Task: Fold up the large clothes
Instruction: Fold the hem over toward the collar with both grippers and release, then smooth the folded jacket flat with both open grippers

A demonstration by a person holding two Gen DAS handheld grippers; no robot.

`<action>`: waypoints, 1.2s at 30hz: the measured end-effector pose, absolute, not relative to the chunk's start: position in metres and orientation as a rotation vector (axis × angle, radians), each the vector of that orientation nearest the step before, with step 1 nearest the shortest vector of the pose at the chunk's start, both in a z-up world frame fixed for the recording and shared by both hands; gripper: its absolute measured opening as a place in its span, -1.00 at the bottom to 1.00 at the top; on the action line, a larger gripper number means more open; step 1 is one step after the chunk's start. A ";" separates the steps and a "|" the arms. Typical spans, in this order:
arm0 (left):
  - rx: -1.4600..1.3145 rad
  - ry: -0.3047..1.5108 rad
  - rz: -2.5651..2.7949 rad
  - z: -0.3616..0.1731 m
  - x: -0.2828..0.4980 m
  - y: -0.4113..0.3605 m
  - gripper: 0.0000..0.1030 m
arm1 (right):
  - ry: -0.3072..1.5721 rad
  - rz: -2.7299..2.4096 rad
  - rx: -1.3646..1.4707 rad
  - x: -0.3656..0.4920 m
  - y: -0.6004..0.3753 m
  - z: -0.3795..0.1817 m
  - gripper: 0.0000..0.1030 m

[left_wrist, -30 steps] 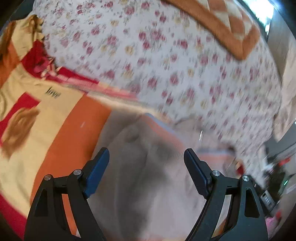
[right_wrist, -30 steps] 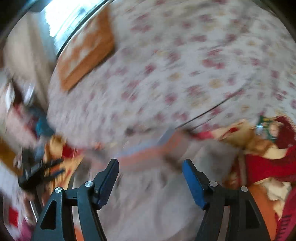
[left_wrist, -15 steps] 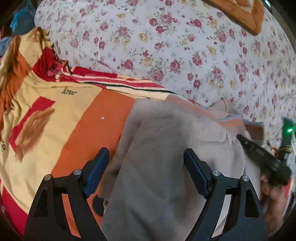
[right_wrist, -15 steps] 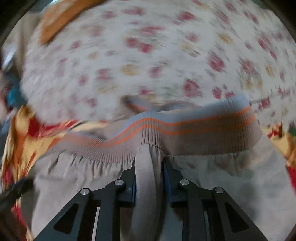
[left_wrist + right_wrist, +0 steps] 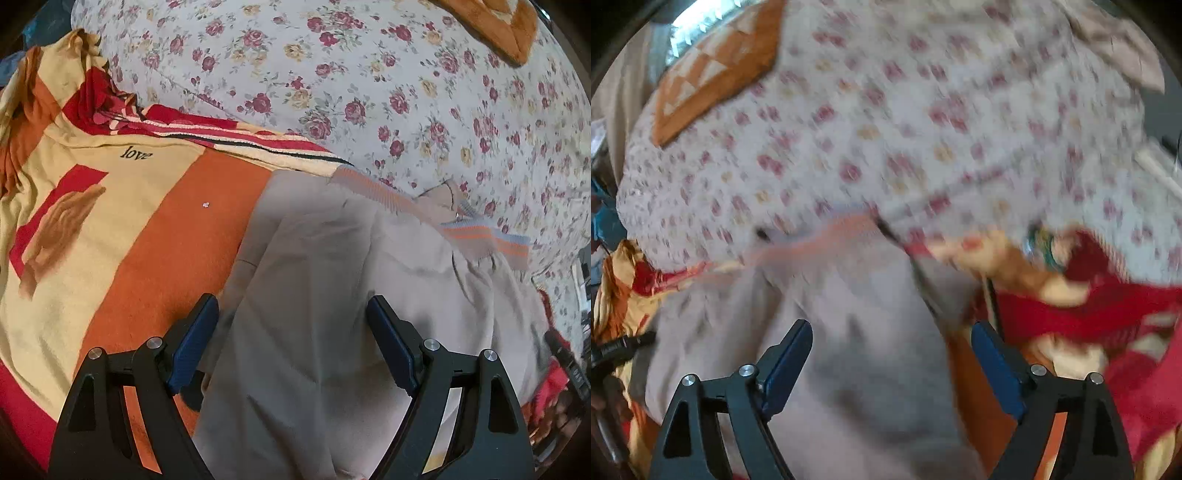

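Beige cloth fills the low middle of both views: a big beige garment with a ribbed band striped orange and blue along its far edge. It lies on a soft blanket that is orange, yellow and red, with the word "love" on it. The garment's left edge runs down across the orange stripe. Its band end just reaches a flowered sheet that covers the far part of the bed. An orange cushion sits at the sheet's far corner.

The left gripper hangs over the garment with its blue pads spread wide. They do not press on anything. To its left is a lot of bare blanket.

The right wrist view is blurry. The right gripper has just been opening, and its blue pads now stand far apart. Cloth shows below the gap, but the pads do not pinch it. To its right the blanket is bunched up in red and yellow lumps. Part of the other black tool shows at the left edge.
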State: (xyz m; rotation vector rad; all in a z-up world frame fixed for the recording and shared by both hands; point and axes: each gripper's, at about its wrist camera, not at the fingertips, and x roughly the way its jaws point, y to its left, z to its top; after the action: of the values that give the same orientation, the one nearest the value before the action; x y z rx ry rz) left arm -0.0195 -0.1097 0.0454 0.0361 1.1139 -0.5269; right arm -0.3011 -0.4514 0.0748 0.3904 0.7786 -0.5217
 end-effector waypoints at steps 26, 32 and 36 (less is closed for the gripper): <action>0.011 1.137 -0.665 0.048 -0.050 -0.054 0.60 | 0.704 -0.431 0.513 -0.348 -0.417 0.077 -0.04; -0.052 1.036 -0.667 0.066 -0.050 -0.071 0.60 | 0.730 -0.318 0.448 -0.275 -0.401 0.076 -0.04; 0.023 1.022 -0.697 0.062 -0.047 -0.105 0.60 | 0.757 -0.317 0.420 -0.226 -0.404 0.062 -0.04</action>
State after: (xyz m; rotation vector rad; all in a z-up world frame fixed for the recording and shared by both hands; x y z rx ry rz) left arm -0.0469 -0.1052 0.0616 0.0228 1.0224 -0.6970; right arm -0.2264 -0.4039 0.0619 0.4198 0.7571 -0.3168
